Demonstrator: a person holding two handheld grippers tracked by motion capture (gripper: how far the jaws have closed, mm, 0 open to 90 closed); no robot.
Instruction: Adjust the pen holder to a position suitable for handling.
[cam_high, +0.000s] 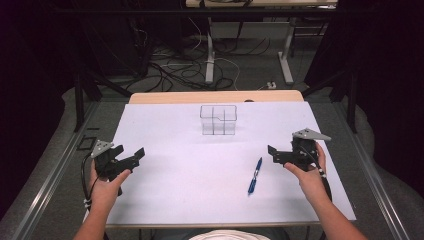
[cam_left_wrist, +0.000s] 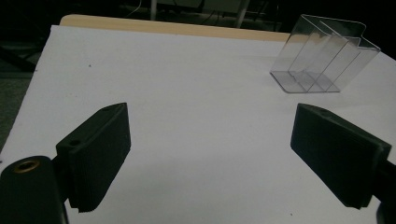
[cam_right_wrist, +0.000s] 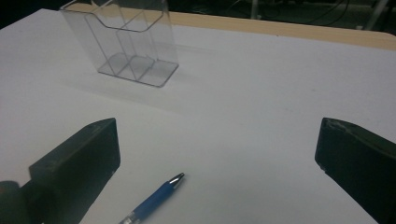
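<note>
The white table top is lying mostly bare, so there is lots of room to move across it. A clear plastic holder is standing upright near the far edge, in the middle. A blue pen is lying flat closer to the near edge, just beside the right gripper. The left gripper is facing open space with nothing blocking it.
</note>
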